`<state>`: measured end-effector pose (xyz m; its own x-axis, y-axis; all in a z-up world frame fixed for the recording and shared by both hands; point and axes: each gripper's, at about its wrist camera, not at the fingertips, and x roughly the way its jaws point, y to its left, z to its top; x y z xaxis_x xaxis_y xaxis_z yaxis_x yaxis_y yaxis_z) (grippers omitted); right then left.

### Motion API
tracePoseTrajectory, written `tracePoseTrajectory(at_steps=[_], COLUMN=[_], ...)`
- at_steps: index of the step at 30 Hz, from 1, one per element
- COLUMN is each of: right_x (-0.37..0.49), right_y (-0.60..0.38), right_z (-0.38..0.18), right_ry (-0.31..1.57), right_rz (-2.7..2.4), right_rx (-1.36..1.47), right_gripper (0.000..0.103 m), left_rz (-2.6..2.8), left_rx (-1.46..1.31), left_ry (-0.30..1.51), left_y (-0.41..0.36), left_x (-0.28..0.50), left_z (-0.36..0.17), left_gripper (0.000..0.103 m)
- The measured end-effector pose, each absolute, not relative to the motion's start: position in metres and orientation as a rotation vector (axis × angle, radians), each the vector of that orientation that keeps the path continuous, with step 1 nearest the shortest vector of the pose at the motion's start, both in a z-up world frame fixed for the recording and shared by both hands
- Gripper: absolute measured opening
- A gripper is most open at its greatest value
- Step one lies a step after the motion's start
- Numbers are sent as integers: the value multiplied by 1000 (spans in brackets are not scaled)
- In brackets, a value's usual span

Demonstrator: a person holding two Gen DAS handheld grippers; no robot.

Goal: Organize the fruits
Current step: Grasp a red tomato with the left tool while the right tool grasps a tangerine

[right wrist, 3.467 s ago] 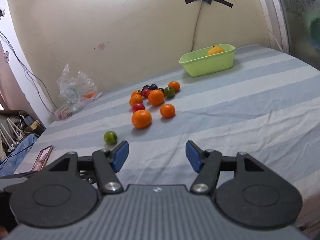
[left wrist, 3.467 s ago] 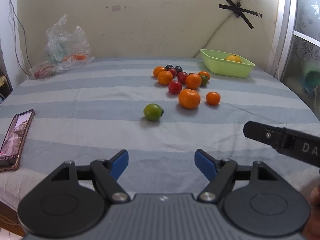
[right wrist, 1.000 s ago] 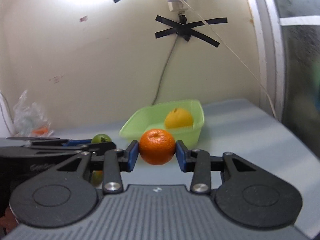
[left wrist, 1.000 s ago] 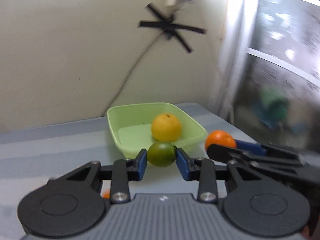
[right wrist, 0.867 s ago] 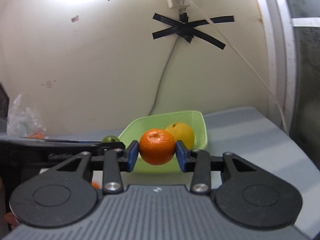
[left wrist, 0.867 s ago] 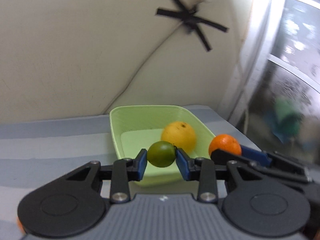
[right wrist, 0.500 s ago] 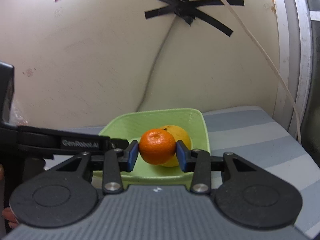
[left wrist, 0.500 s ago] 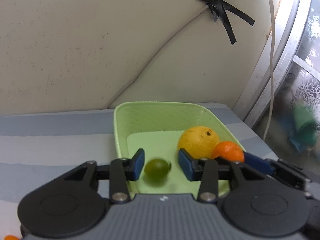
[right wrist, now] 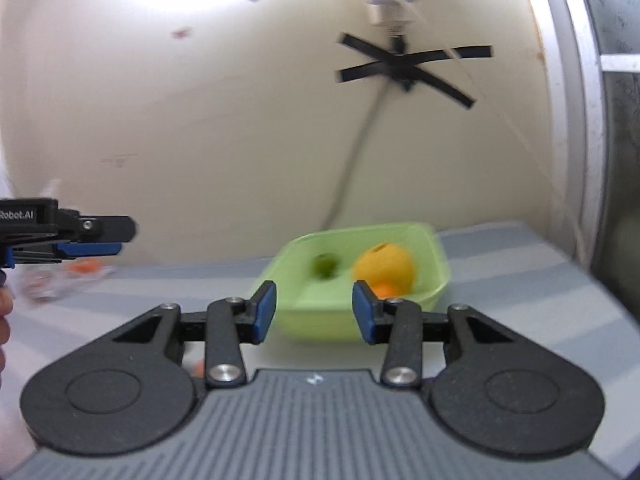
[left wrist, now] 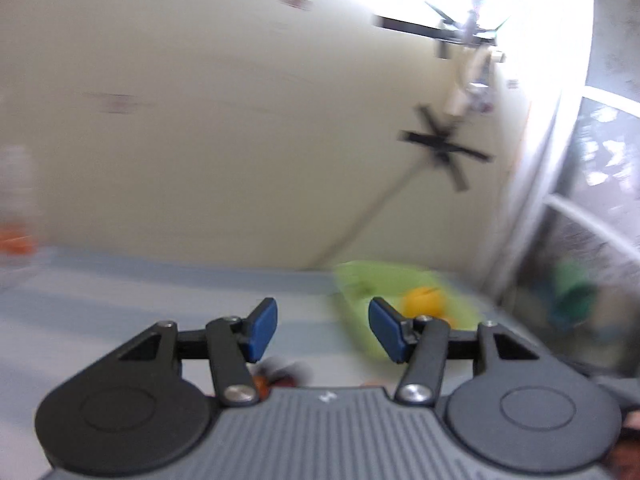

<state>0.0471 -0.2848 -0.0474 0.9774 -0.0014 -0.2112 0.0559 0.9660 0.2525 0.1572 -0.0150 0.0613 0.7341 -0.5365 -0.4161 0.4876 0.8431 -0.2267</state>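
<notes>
- Left gripper (left wrist: 322,328) was empty, jaws just opening, nothing between them.
- Right gripper (right wrist: 314,312) sat open and empty too.
- Lime (right wrist: 325,265), lemon (right wrist: 384,266) and orange (right wrist: 385,290) were all in the green tub (right wrist: 400,236) on the striped sheet (right wrist: 500,256).

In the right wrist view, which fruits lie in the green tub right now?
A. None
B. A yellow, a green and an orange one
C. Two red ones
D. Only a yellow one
B: the green tub holds a yellow fruit, a green fruit and an orange fruit.
</notes>
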Motion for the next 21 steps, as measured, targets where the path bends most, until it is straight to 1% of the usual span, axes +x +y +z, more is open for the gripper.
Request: tracePoseTrajectory(at_steps=[3, 7, 11, 14, 21], right_x=[22, -1, -9, -7, 17], right_y=[-252, -210, -181, -171, -176], right_z=[-61, -81, -102, -105, -107], right_ry=[221, 235, 312, 340, 402], right_rz=[36, 43, 35, 10, 9], right_rx=[282, 279, 288, 207, 195], right_gripper=[45, 45, 45, 45, 45], left_rz=[-485, -509, -554, -581, -555], left_rx=[-88, -127, -148, -82, -15], left_ry=[523, 599, 618, 598, 642], left_y=[13, 23, 11, -8, -43], left_x=[128, 109, 102, 104, 120], left_z=[41, 7, -10, -17, -29], left_gripper=[50, 50, 50, 50, 49])
